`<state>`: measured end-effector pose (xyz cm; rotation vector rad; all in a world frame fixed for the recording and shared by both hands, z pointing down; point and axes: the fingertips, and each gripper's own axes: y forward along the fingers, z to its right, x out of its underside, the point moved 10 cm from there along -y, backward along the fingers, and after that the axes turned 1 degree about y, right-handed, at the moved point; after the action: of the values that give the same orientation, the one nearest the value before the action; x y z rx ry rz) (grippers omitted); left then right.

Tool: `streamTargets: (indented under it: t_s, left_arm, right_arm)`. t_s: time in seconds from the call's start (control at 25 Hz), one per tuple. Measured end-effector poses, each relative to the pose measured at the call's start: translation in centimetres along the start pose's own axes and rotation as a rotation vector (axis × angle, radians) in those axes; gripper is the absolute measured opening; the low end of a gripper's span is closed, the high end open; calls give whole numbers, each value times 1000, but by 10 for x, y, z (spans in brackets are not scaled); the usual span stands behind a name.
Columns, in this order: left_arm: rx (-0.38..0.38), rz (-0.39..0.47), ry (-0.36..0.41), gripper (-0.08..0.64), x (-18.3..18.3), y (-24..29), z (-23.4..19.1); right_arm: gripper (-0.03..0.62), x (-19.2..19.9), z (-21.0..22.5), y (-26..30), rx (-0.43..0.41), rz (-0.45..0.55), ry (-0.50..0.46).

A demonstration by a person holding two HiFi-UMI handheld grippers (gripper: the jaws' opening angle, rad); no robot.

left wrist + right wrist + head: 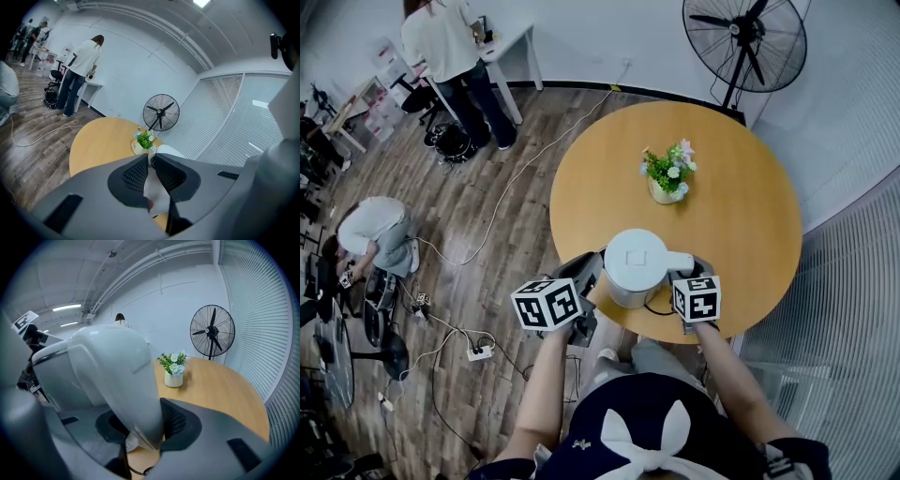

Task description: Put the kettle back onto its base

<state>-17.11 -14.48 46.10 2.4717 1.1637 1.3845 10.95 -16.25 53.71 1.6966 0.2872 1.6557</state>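
The white kettle (635,267) stands at the round table's (750,187) near edge. Its handle sits between the right gripper's (693,273) jaws, which clasp it. The left gripper's (592,270) jaws are nearly together, just beside the kettle's left side.

Kettle (636,267) hides its own underside; fan (745,42) — cut off at top edge.

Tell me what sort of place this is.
Probably an office or lab workroom: a person at a white desk, a power strip with cables on the wood floor, and a kettle on a round table near a pedestal fan.
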Motion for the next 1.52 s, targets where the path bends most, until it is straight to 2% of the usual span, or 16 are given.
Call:
streamTargets:
  t_s: [0.92,1.52]
  left_arm:
    - [-32,-59,-18,63,14,11,-7]
    - [22,50,-74,65,34,6,-15]
  right_arm:
    - [146,22,5,12,-12,-9,0]
    - [143,36,1,11,15,32,-81]
